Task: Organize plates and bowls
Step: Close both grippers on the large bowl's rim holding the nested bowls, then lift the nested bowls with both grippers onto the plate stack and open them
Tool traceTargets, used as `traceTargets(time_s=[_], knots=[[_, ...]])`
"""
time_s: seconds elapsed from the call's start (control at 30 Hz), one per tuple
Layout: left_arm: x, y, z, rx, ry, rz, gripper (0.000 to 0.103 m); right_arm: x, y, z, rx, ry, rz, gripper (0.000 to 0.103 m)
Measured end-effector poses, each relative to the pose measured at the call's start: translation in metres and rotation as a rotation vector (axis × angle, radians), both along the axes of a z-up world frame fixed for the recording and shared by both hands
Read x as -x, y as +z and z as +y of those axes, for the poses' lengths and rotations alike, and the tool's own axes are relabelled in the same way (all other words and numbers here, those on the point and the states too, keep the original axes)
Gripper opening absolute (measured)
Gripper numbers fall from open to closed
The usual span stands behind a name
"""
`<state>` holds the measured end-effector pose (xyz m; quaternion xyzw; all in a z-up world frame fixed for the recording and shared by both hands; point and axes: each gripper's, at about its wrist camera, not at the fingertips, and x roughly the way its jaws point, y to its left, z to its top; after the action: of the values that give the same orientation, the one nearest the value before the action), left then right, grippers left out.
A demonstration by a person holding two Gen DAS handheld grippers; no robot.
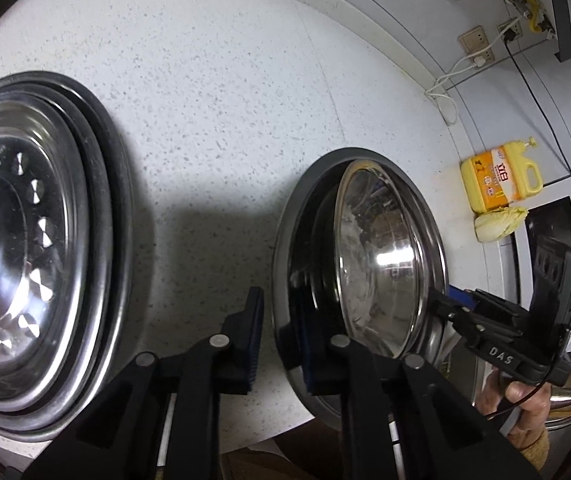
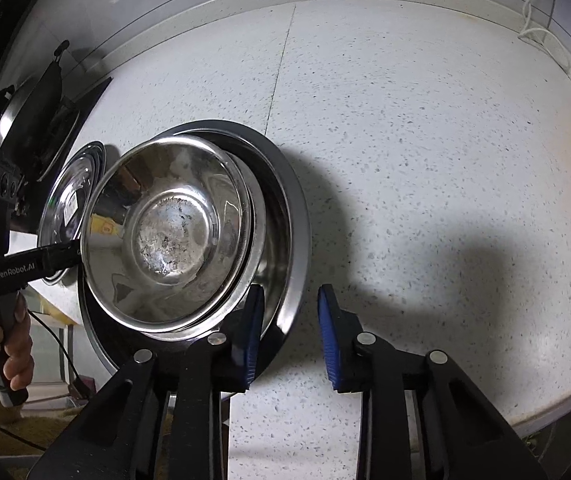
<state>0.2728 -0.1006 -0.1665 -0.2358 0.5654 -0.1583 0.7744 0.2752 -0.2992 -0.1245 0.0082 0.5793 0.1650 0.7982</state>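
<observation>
A stack of nested steel bowls sits near the counter's front edge; the top small bowl is tilted. It also shows in the left wrist view. A stack of steel plates lies to its left, with a label on the top plate, also in the right wrist view. My left gripper is open, one finger outside the big bowl's left rim, one inside. My right gripper is open, its left finger inside the big bowl's right rim, its right finger outside.
White speckled counter stretches behind and to the right. A yellow detergent jug and a cabbage stand at the back right, next to a microwave. A dark stove with pan is at the left.
</observation>
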Motion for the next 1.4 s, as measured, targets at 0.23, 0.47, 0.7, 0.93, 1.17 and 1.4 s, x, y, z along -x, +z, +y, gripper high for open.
traceTargets(time_s=[0.23,0.47,0.7,0.93,1.17,1.4], knots=[[-0.005,-0.003,-0.004,-0.007,-0.008,-0.002,0.014,-0.003,-0.010,0.007,-0.019,0.023,0.023,0.018],[-0.006,-0.008,0.002,0.037,0.006,0.001,0.011,-0.004,-0.013,0.001,-0.104,0.002,0.046,0.016],[-0.005,0.006,0.002,0.026,0.000,-0.041,0.010,-0.001,0.000,-0.005,-0.126,-0.009,0.018,0.015],[0.001,0.031,0.019,0.035,0.013,-0.110,0.010,0.005,0.024,-0.006,-0.111,-0.019,-0.018,0.015],[0.018,0.051,0.093,0.027,0.108,-0.158,0.010,0.002,0.046,0.040,-0.121,0.049,-0.057,0.015],[0.048,0.062,0.190,-0.023,0.230,-0.164,0.010,-0.008,0.052,0.123,-0.175,0.186,-0.064,0.015]])
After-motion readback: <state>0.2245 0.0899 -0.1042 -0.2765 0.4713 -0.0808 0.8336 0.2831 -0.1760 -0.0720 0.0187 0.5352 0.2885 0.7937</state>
